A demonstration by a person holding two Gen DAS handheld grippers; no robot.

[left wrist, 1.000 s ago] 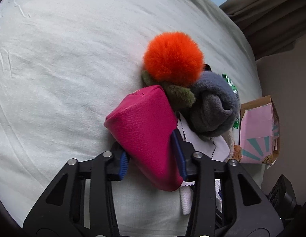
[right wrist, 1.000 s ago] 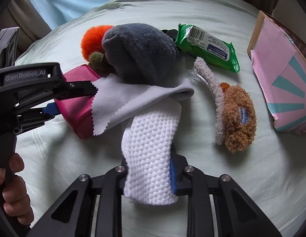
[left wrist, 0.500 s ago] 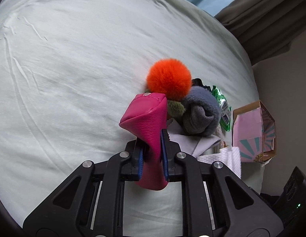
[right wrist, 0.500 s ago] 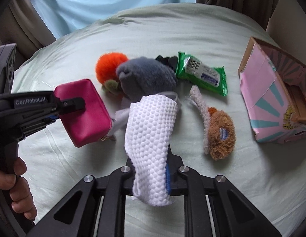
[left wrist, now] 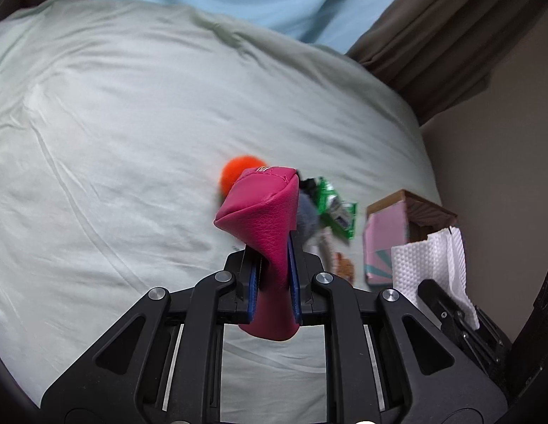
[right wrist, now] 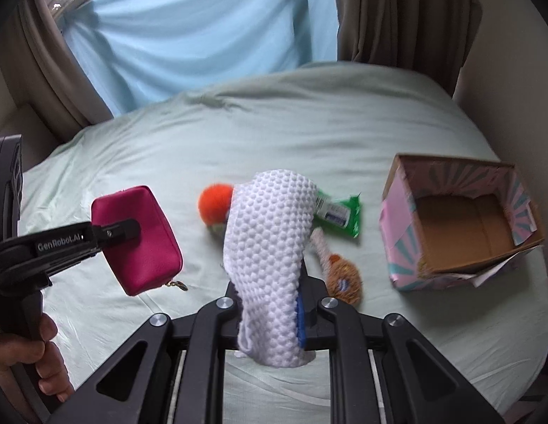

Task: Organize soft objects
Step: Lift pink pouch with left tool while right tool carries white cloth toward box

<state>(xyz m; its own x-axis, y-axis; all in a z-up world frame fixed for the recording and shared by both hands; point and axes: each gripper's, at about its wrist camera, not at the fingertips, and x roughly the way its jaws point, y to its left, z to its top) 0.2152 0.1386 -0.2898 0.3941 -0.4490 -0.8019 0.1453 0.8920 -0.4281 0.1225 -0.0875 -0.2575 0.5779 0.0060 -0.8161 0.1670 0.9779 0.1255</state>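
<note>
- Now the left tongs (left wrist: 274, 282) pinch one pink leather pouch (left wrist: 263, 219), held above the bed (left wrist: 115, 123), left of the open pink cardboard box (right wrist: 461, 226).
- The right tongs (right wrist: 270, 314) pinch one white waffle-weave cloth (right wrist: 270, 247), also left of the box.
- Risk: the cloth hangs loose, so I judge it could snag the box rim; the smooth pouch might slip.
- Lying left of the box: one orange pompom (right wrist: 212, 203), one green wipes pack (right wrist: 339, 213), one brown plush toy (right wrist: 344, 277). A grey item shows in the left wrist view only, blurred.
</note>
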